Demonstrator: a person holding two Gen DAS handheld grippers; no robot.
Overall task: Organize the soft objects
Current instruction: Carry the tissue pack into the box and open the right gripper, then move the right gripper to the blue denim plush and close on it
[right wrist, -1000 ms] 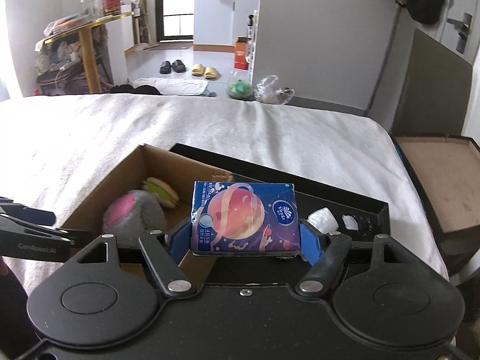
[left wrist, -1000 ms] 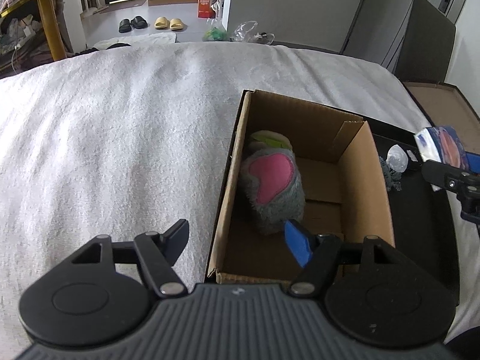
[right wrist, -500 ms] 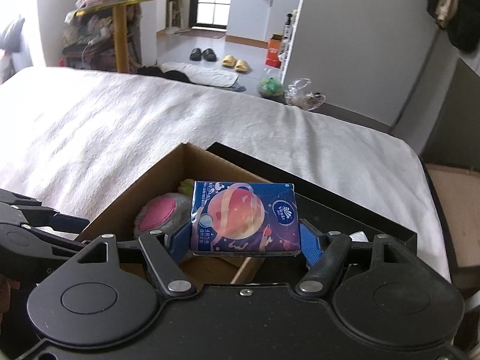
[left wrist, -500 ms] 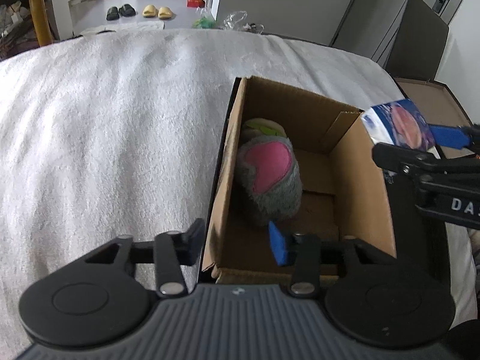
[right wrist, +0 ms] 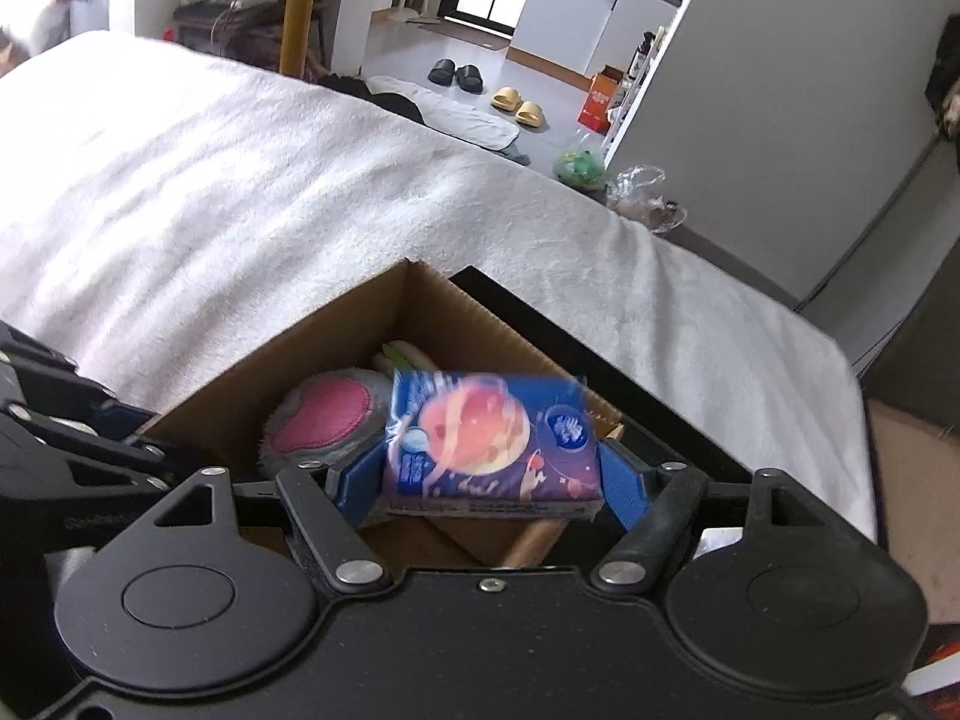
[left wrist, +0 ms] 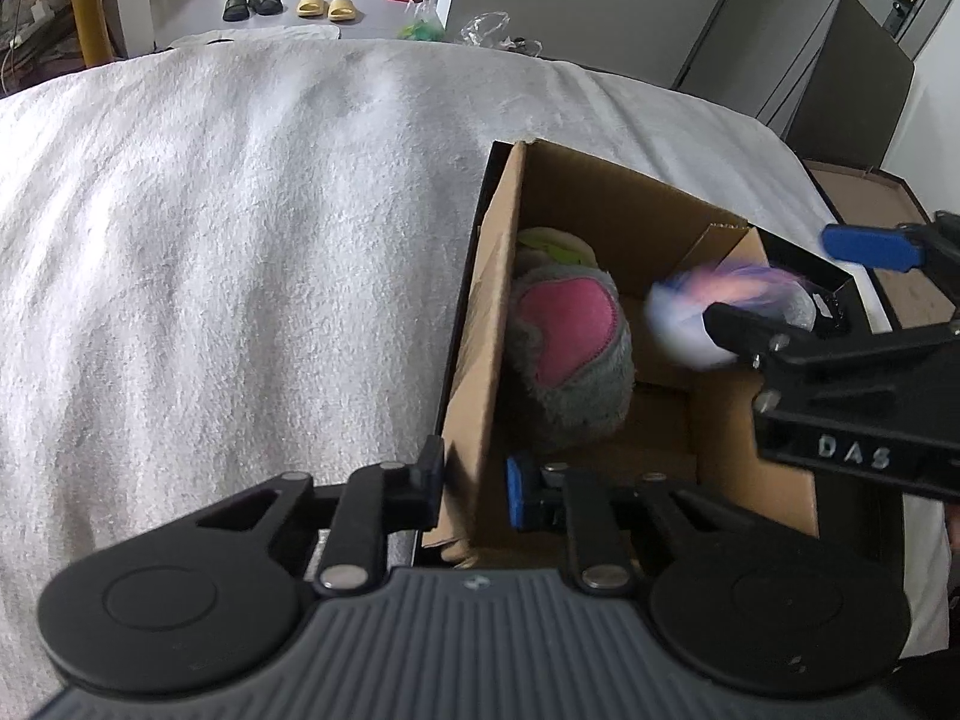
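An open cardboard box (left wrist: 606,204) (right wrist: 336,324) stands on a white blanket and holds a grey plush with a pink patch (left wrist: 570,342) (right wrist: 324,420) and a green-and-cream plush (left wrist: 552,243) behind it. My left gripper (left wrist: 474,489) is shut on the box's near left wall. My right gripper (right wrist: 489,477) is over the box's right side. Its jaws stand wider than the blue tissue pack (right wrist: 489,441), which looks blurred between them. In the left wrist view the pack (left wrist: 708,312) is a blur over the box interior.
The box sits inside a black tray (right wrist: 600,348) on the white blanket (left wrist: 240,240). A brown side table (right wrist: 912,480) stands to the right of the bed. Slippers and bags lie on the floor beyond the bed's far edge.
My right gripper carried the tissue pack left over the box and its jaws have opened; the pack is now blurred, dropping. My left gripper closed on the box's near left wall.
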